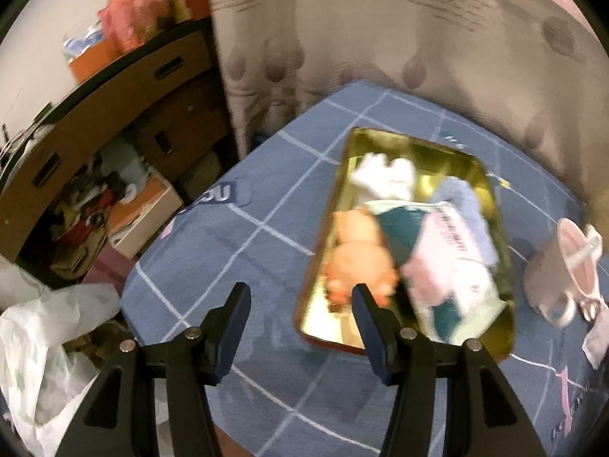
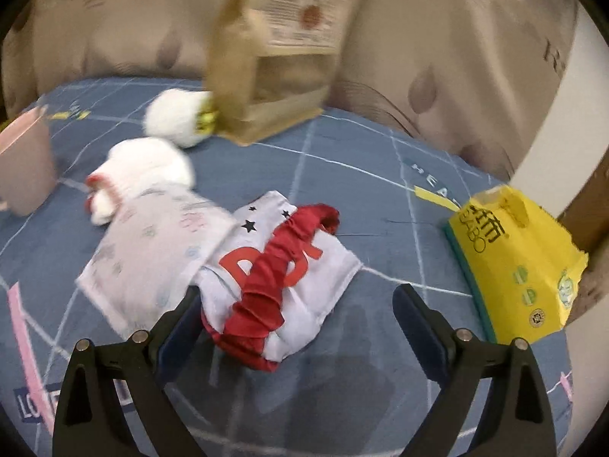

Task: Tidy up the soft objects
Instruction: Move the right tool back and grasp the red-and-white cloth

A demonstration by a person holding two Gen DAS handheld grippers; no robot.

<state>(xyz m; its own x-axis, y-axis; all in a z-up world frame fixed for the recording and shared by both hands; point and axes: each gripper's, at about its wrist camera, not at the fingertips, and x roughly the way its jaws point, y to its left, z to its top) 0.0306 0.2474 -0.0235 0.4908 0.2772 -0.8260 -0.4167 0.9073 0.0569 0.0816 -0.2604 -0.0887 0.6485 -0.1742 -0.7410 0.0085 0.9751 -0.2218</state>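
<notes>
In the left wrist view a gold tin tray (image 1: 380, 144) lies on the blue bed cover and holds soft things: an orange plush toy (image 1: 357, 259), a white plush (image 1: 384, 175), a blue cloth (image 1: 464, 198) and a pink, white and teal cloth (image 1: 445, 251). My left gripper (image 1: 300, 297) is open and empty, just short of the tray's near left corner. In the right wrist view a folded white and red garment (image 2: 281, 285) lies between the fingers of my open right gripper (image 2: 300, 304). A pale patterned cloth (image 2: 160, 251) and two white plush toys (image 2: 148, 175) (image 2: 175, 118) lie left of it.
A pink bag (image 1: 571, 270) stands right of the tray; it also shows in the right wrist view (image 2: 26, 160). A brown paper bag (image 2: 274, 64) stands at the back and a yellow tissue pack (image 2: 517, 266) at the right. A wooden cabinet (image 1: 106, 114) and clutter lie left of the bed.
</notes>
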